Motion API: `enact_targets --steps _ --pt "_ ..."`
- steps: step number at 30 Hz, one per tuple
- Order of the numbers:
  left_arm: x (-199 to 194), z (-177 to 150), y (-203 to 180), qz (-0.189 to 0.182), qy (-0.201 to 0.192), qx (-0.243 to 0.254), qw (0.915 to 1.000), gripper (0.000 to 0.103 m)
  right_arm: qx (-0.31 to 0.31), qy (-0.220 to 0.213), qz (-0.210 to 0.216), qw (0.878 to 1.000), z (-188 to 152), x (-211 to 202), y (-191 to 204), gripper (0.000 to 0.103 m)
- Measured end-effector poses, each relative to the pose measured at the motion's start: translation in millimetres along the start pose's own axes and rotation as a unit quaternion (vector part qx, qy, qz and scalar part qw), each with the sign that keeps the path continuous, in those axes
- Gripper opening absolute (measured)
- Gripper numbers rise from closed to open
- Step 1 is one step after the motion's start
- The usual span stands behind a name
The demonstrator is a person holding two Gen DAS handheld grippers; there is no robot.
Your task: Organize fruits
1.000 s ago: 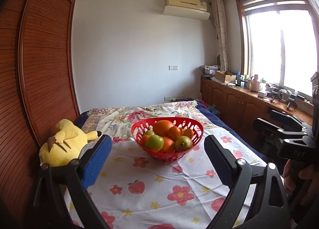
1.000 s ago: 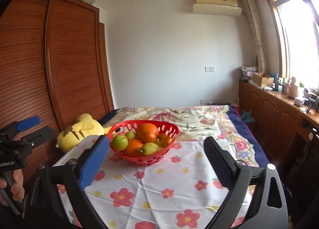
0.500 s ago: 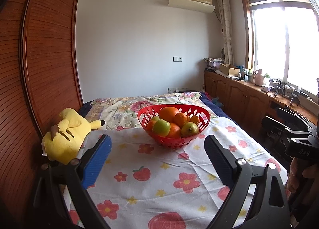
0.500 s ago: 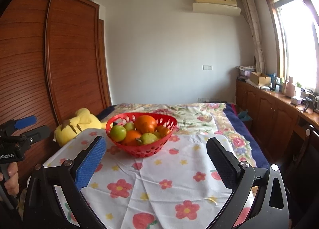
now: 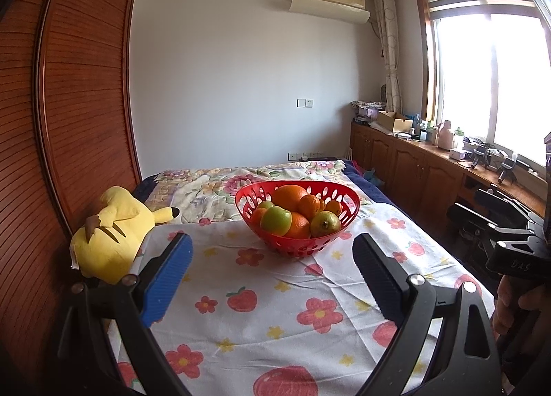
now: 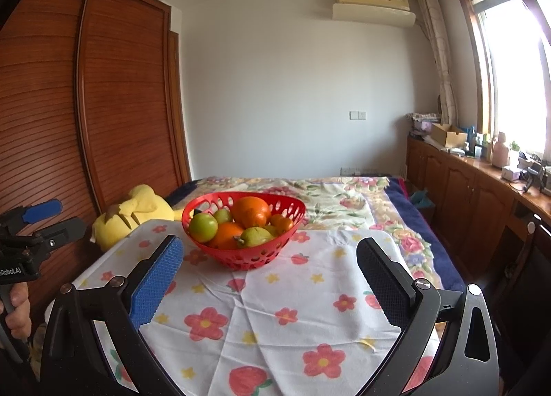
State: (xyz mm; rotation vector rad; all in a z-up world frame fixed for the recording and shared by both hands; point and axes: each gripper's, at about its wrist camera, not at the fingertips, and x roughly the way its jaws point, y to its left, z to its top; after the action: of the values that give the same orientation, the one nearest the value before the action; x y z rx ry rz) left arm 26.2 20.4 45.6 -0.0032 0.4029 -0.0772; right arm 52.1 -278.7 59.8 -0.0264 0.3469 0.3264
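Floral tablecloth (image 5: pixel 261 320) spread before me, red basket (image 5: pixel 347 216) of oranges and green fruit standing at its middle, my left gripper (image 5: pixel 272 254) and right gripper (image 6: pixel 270 258) both gaping wide, empty, short of it, yellow plush toy (image 5: pixel 110 237) lying left.

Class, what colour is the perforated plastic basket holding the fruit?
Red; the perforated plastic basket shows best in the left wrist view.

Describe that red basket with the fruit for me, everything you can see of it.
The red basket looks like glossy plastic, with a smooth rim and oval holes along its wall. It narrows toward its base and stands upright on the flowered tablecloth, heaped with oranges, a green apple and a pear. Only the cloth and the fruit touch it. A yellow plush toy lies apart to its left.
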Motion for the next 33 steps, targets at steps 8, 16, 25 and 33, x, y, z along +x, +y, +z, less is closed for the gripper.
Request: enact_targets --steps 8,16,25,33 --pt "-0.5 -0.9 0.8 0.002 0.001 0.001 1.0000 0.095 0.000 0.000 0.000 1.000 -0.1 -0.4 0.4 0.102" --pt "-0.6 -1.5 0.6 0.001 0.002 0.002 1.0000 0.095 -0.001 0.000 0.000 1.000 -0.1 0.0 0.9 0.102" --pt "-4.7 -1.9 0.7 -0.001 -0.004 0.004 1.0000 0.095 -0.003 -0.002 -0.003 1.000 -4.1 -3.0 -0.6 0.102" --pt "-7.3 -1.2 0.3 -0.002 -0.007 0.005 1.0000 0.095 -0.003 -0.002 -0.004 1.000 -3.8 -2.9 -0.7 0.102"
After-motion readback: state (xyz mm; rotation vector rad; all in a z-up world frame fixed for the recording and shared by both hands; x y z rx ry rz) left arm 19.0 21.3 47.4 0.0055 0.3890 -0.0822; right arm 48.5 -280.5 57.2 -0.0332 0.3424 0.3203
